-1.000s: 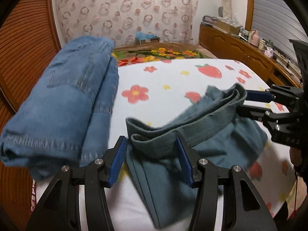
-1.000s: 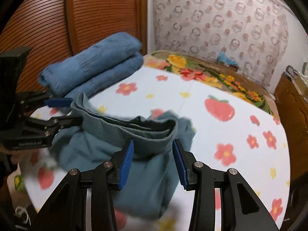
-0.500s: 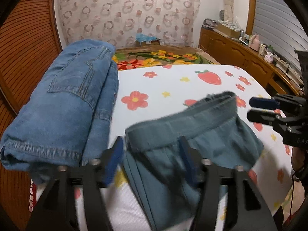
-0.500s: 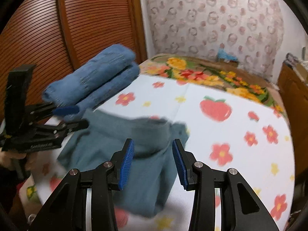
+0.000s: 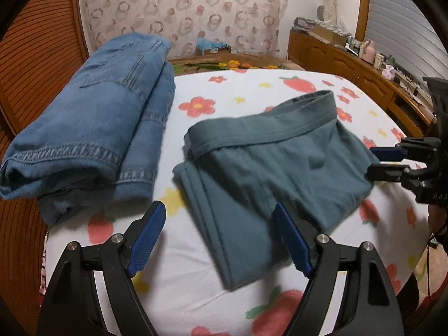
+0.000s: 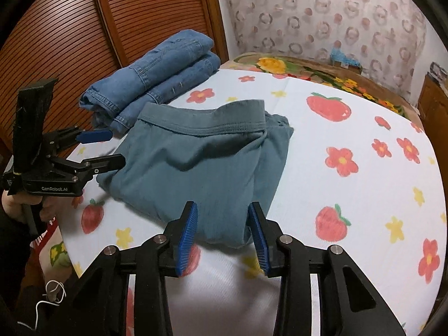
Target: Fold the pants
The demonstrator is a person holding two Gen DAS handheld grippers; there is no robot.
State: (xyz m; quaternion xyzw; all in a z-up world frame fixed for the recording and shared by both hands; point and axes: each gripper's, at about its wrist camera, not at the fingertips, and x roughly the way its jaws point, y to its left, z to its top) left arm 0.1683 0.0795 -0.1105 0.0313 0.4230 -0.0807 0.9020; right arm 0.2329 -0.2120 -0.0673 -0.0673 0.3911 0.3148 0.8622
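Teal pants (image 5: 268, 162) folded on floral sheet (image 6: 350, 196) (jeans (image 5: 92, 128) beside), grippers apart.

Matt teal knit pants (image 5: 268, 165); coarse denim jeans (image 5: 92, 128) (stitched seams); slatted wood doors (image 6: 134, 16).

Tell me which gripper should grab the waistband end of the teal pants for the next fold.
Left, probably. The left gripper is open beside the teal pants where the waistband ends; the right gripper, also open, faces the folded bottom edge, away from the waistband.
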